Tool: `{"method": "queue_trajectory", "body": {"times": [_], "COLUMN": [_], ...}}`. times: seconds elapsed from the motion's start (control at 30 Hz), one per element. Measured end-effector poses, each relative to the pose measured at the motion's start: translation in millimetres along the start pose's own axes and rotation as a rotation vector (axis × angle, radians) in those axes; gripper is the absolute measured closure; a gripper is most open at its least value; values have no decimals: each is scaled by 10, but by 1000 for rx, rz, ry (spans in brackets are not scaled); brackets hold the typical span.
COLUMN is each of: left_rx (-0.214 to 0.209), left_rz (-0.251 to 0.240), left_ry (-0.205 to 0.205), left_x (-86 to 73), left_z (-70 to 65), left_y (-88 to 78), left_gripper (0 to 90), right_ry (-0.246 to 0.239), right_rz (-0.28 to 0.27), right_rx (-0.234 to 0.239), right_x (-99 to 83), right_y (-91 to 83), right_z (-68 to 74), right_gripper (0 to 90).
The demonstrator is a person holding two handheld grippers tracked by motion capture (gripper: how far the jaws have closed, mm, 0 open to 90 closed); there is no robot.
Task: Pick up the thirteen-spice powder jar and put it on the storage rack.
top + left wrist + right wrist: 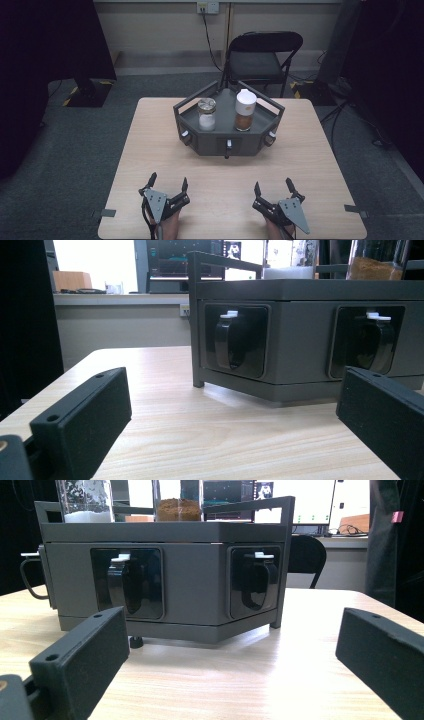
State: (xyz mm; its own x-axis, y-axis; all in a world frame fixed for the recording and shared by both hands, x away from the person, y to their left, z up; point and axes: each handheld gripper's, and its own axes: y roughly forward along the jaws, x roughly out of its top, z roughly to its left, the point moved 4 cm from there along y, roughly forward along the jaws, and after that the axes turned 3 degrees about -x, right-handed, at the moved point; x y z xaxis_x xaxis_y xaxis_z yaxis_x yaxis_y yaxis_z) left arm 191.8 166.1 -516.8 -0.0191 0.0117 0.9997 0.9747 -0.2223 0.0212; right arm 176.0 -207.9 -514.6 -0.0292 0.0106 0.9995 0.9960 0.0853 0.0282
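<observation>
A: High view. Dark grey six-sided metal caddy with a rail around its top point(200, 142) sits at frame centre on the pale wood-grain table point(150, 150). On it stand a clear glass jar of white grains with a metal lid point(206, 114) and, just right of it, a taller clear jar of brown powder with a white cap point(245, 110); near each other, not touching. Left claw point(168, 183) at lower left, right claw point(273, 187) at lower right, both with jaws spread and nothing between them, well apart from the caddy.

B: Left gripper view?

A: Its jaws are wide apart at the bottom corners. The caddy's side panels fill upper right, each with a recessed black pull handle point(231, 342). The brown jar's base is at top right.

B: Right gripper view?

A: Its jaws are likewise spread and empty. Caddy at upper left, two more recessed handles, and a small black foot point(134, 641) under it. The white-grain jar is at top left, the brown one beside it.

B: Step in hand?

A: My judgement: the approach, neither claw committed. For a jar, come in level at mid-body, below the cap and above the rail, centre it between the jaws, then close squarely. Glass may slip, so lift straight up.
</observation>
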Motion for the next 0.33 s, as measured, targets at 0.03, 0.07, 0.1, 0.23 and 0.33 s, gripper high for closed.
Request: {"method": "queue_trajectory", "body": {"times": [0.03,0.07,0.1,0.23,0.33], "left_rx": [0,0,0,1,-1], "left_rz": [0,0,0,0,1], "left_ry": [0,0,0,0,-1], "left_x": [0,0,0,0,2], "left_z": [0,0,0,-2,3], "left_y": [0,0,0,1,2], "left_gripper": [6,6,6,5,6], "right_ry": [0,0,-1,0,0], "right_rz": [0,0,0,0,0], "right_rx": [0,1,3,3,3], "right_x": [0,0,0,0,0], "right_y": [0,0,0,0,1], "right_z": [0,-2,-4,-4,-4], "right_gripper": [0,0,0,0,0]}}
